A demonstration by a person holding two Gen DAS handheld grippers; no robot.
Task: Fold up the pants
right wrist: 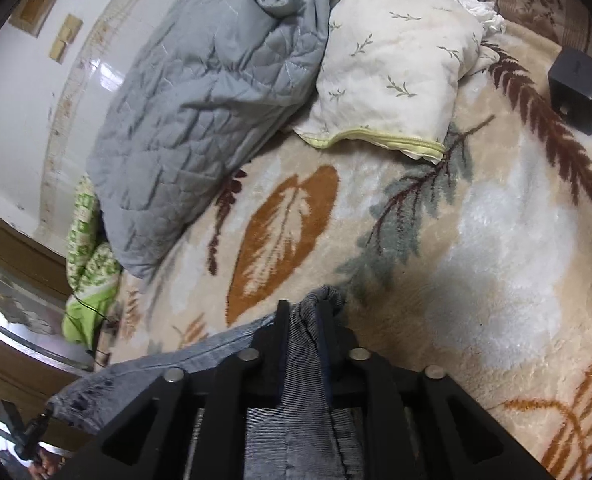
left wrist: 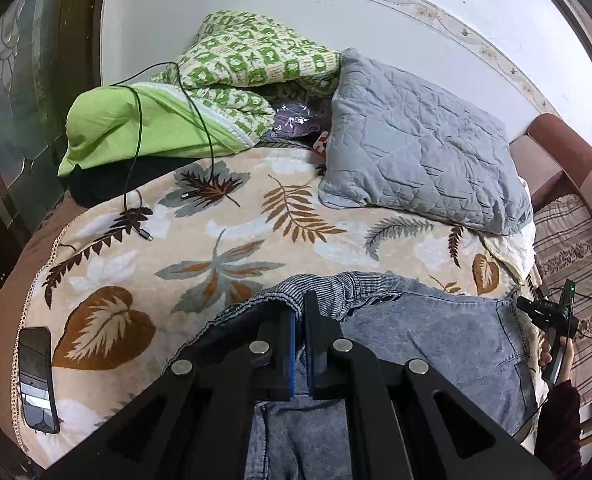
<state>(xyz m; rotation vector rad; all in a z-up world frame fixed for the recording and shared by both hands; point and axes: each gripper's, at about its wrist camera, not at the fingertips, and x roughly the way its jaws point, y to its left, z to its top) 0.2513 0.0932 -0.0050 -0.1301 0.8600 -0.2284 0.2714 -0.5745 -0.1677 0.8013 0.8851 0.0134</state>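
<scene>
1. Left wrist view: the pants (left wrist: 436,332) are spread on the blanket (left wrist: 223,216), their waistband pinched in the left gripper (left wrist: 300,312), fingers pressed together, so the edge can be carried.
2. The right gripper (right wrist: 304,312) straddles the waistband's other end; the fingers seem slightly parted, perhaps no longer gripping.

Grey-blue pants (left wrist: 436,332), beige leaf-patterned blanket (left wrist: 223,248), grey quilted pillow (left wrist: 416,140)

Faded denim pants (left wrist: 436,332) (ribbed waistband), plush fleece blanket (left wrist: 231,240), quilted cloth pillow (left wrist: 416,144)
</scene>
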